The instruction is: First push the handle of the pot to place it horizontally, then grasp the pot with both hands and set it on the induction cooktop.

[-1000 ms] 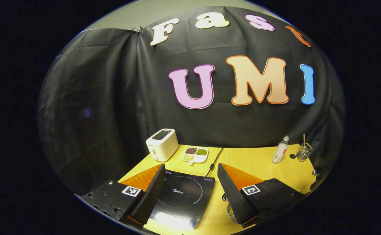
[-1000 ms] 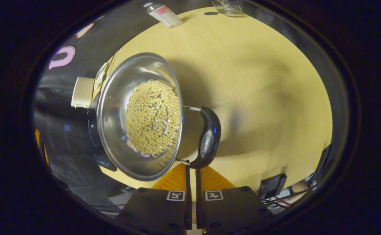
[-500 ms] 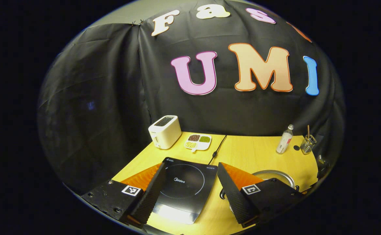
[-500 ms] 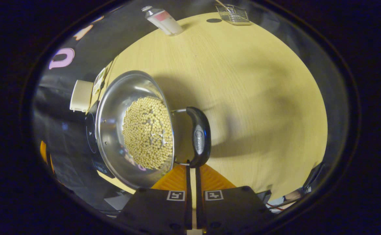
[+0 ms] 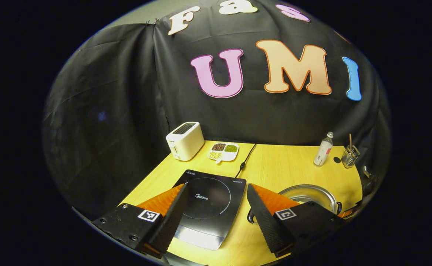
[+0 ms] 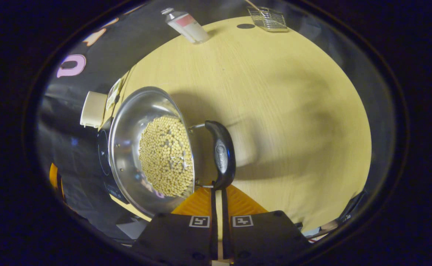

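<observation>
A steel pot (image 6: 127,147) holding pale round beans (image 6: 166,155) stands on the wooden table, right of the black induction cooktop (image 6: 103,159). Its black loop handle (image 6: 221,159) juts from the side nearest me. My right gripper (image 6: 218,190) is shut, and its tips touch the handle's near end. In the left gripper view, my left gripper (image 5: 216,186) hangs open above the front of the cooktop (image 5: 210,197). The pot's rim (image 5: 306,192) shows just behind its right finger (image 5: 264,218).
A white toaster (image 5: 185,140) and a divided dish of beans (image 5: 223,151) sit at the back left. The cooktop's cable (image 5: 246,159) runs to the wall. A bottle (image 5: 323,149) and a wire holder (image 5: 349,157) stand at the back right. Bare tabletop (image 6: 275,111) lies right of the pot.
In the right gripper view the handle has swung from slanted to nearly straight up the frame, against the shut tips. The left gripper view has shifted, bringing the pot's rim into sight.
</observation>
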`<state>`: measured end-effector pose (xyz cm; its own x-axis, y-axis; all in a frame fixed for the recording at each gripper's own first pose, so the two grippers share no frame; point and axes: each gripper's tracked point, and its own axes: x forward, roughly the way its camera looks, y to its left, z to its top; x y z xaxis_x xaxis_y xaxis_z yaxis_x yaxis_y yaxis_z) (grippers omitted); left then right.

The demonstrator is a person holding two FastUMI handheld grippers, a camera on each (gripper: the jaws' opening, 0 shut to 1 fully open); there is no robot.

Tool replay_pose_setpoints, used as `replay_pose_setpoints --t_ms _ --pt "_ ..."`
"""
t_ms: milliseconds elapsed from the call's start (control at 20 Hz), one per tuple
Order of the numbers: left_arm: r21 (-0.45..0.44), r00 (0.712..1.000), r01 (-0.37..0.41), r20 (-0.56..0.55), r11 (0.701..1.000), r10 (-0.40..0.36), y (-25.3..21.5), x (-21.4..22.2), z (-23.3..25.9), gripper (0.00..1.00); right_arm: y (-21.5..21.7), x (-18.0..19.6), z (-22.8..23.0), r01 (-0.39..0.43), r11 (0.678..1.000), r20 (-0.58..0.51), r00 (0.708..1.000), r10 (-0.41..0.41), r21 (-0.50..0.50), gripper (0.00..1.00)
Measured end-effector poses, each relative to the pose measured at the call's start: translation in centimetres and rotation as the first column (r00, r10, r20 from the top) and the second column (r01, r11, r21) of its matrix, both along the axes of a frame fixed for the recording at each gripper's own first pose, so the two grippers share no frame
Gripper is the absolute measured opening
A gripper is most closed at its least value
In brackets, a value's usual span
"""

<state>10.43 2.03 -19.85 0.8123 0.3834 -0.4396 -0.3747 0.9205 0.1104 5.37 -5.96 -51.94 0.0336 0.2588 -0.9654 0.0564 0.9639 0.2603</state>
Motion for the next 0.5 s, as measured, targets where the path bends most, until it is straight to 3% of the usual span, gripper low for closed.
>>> replay_pose_setpoints --t_ms 500 --pt "0.005 1.0 0.031 0.003 1.0 -0.031 -0.9 1.6 -0.3 0.97 -1.1 1.3 0.5 -0.06 0.998 0.044 0.997 0.061 -0.027 0.08"
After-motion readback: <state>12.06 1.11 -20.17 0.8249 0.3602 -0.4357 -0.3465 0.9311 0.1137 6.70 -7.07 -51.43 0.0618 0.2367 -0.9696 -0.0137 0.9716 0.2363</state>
